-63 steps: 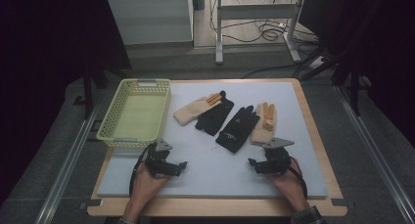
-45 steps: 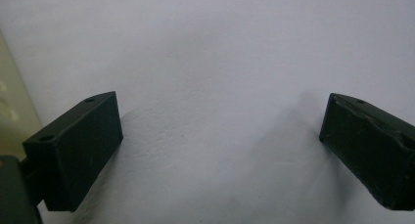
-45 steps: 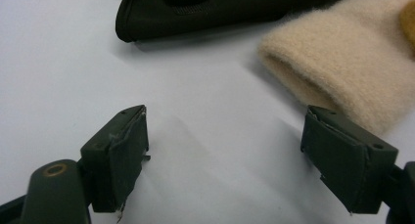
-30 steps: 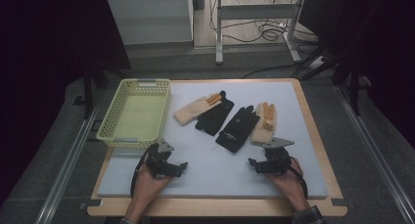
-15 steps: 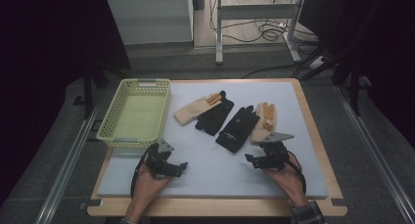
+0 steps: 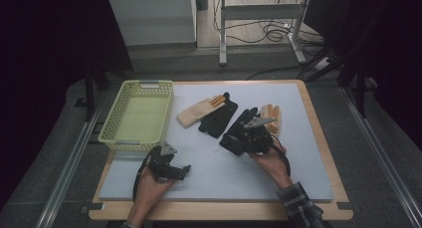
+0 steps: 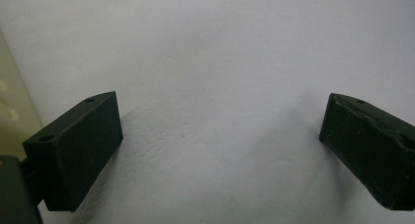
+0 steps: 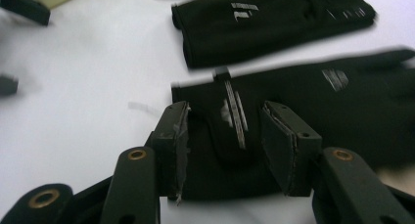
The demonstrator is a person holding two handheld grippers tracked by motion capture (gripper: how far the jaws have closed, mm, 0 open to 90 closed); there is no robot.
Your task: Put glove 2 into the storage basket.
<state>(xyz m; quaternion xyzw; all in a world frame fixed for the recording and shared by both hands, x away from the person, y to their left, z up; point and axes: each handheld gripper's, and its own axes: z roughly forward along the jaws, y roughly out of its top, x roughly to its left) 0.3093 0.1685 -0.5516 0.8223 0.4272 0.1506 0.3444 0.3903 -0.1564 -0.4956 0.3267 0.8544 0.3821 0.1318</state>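
Observation:
Two black gloves and two beige gloves lie mid-table on the white mat [image 6: 298, 153]. My right gripper [image 6: 242, 138] is over the cuff of the nearer black glove [image 6: 247, 119]. In the right gripper view its jaws stand open [image 8: 226, 117] on either side of that glove's cuff [image 8: 210, 160], with the cuff's tab between them. The other black glove [image 8: 274, 23] lies just beyond. My left gripper [image 6: 183, 170] rests low on the mat near the front left, open [image 7: 220, 116], with bare mat between its jaws.
A yellow mesh basket [image 6: 114, 119] stands at the left of the table, empty. One beige glove [image 6: 191, 112] lies beside the farther black glove [image 6: 219, 117]; another with orange fingertips [image 6: 272, 112] lies right of the nearer one. The wooden table edge [image 6: 318, 123] frames the mat.
My right gripper has moved forward and left from the front of the mat onto the nearer black glove's cuff. The left gripper has stayed in place.

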